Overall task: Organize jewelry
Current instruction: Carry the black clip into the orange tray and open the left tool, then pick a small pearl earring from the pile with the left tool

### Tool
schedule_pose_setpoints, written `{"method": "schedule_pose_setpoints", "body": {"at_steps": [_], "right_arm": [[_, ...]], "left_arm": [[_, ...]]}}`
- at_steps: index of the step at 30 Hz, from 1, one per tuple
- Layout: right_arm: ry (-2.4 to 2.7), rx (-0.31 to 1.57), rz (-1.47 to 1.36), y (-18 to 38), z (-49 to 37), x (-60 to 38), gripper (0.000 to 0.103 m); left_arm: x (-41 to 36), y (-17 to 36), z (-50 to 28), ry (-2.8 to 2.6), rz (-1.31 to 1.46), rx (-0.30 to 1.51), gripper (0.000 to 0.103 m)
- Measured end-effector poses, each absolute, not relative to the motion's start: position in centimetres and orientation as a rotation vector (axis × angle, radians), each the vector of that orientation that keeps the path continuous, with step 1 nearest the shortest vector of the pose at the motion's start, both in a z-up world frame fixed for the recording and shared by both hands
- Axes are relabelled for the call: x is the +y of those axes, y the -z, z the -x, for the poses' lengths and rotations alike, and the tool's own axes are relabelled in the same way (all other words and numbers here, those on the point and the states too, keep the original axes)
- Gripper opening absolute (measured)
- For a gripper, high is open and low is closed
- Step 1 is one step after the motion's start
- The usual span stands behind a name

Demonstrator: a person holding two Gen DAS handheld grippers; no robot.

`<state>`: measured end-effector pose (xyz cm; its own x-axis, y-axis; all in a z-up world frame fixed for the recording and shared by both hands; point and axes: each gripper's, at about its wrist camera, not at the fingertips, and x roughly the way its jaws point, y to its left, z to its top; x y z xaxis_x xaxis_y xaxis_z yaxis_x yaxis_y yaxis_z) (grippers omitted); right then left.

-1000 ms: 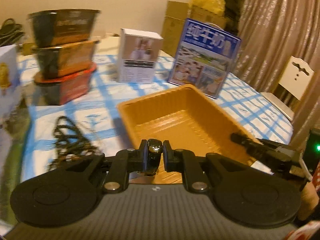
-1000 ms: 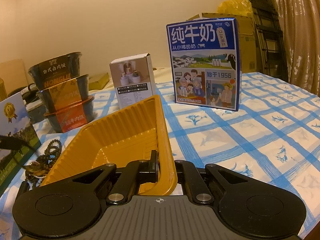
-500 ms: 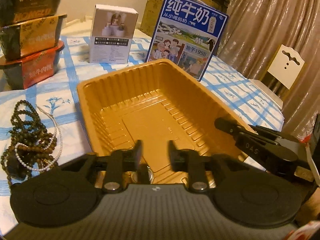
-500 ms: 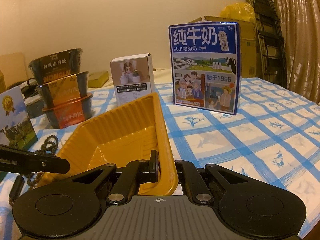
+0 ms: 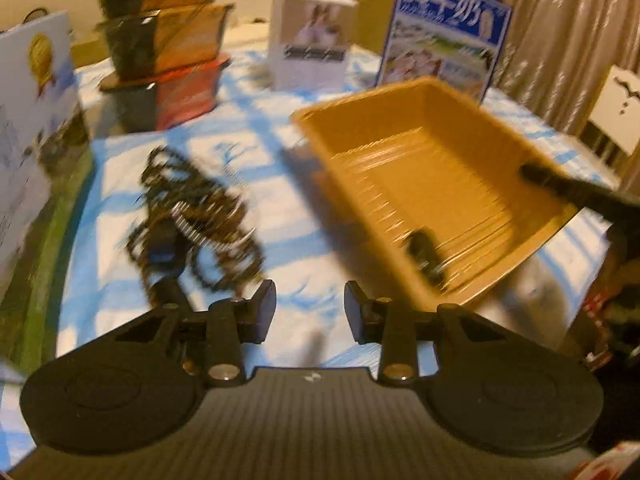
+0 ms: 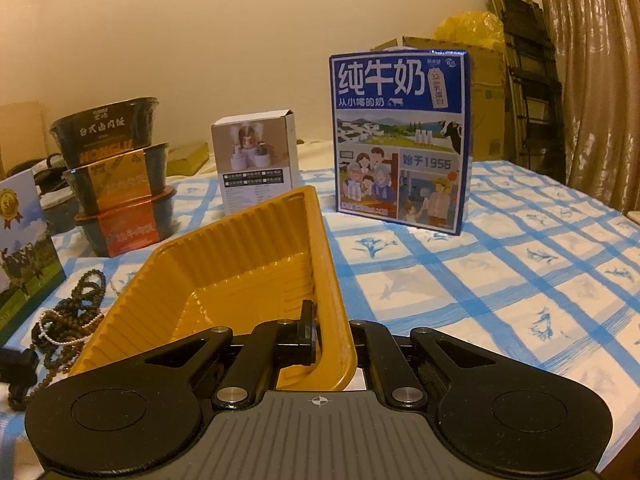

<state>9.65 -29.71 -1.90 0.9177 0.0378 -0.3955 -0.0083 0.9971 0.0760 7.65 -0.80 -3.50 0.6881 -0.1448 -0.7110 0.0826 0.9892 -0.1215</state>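
Fingers [image 5: 262, 312] of left gripper [image 5: 310, 312] apart, nothing betw. them, only checked cloth [image 5: 280, 216] below. Left view motion-blurred. Fingers [image 6: 308, 336] of right gripper [image 6: 334, 340] clamped together on near right wall of yellow tray [image 6: 240, 264], one finger inside, other outside. Right gripper tip [image 5: 560, 186] visible in left view at tray's right rim.

Tray [image 5: 440, 184]: open-topped, ribbed walls, approx. centre of tabletop, right of left gripper. Dark ring-like item [image 5: 426, 252] lying inside tray on floor near its front wall; blurred, detail unclear.

Jewelry pile, on cloth left of tray, not touching it:
- dark bead strands [image 5: 192, 216], tangled; also seen in right view [image 6: 68, 312]
- thin pearl-like strand [image 6: 68, 328] looped over beads
- small dark object [image 5: 164, 248] at pile's near side; type unclear

Background, toward far edge of tabletop:
- stack of 3 bowls [image 6: 120, 184], left
- small white box [image 6: 256, 164], upright, behind tray
- blue milk carton [image 6: 400, 136], upright, right of white box
- printed card w/ gold medal [image 6: 20, 248], upright near left edge

Off table: cardboard boxes [image 6: 484, 92], yellow bag [image 6: 464, 28], curtain [image 6: 592, 80], white chair [image 5: 616, 108].
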Motion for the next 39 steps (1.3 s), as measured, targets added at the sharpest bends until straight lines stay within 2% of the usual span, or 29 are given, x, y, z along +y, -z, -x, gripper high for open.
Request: {"method": "schedule_pose_setpoints", "body": {"at_steps": [13,23,29,39], "right_arm": [[-0.017,0.415,-0.081,2.1,-9.7,-30.0,0.005],[-0.016,0.417,-0.086,2.2,-9.7,-30.0,0.005],[-0.016,0.418,-0.087,2.2,-9.7,-30.0,0.005],[-0.017,0.418,-0.086,2.2,-9.8,-30.0,0.005]], "left_arm": [[0.4,7.0,-11.0,0.061,0.116,0.856,0.032],[0.7,7.4,-12.6,0.013,0.119,0.827,0.028],[0.5,7.6,-13.1,-0.008,0.077,0.818,0.011],[-1.2,7.1,-11.4,0.052,-0.031,0.808,0.009]]}}
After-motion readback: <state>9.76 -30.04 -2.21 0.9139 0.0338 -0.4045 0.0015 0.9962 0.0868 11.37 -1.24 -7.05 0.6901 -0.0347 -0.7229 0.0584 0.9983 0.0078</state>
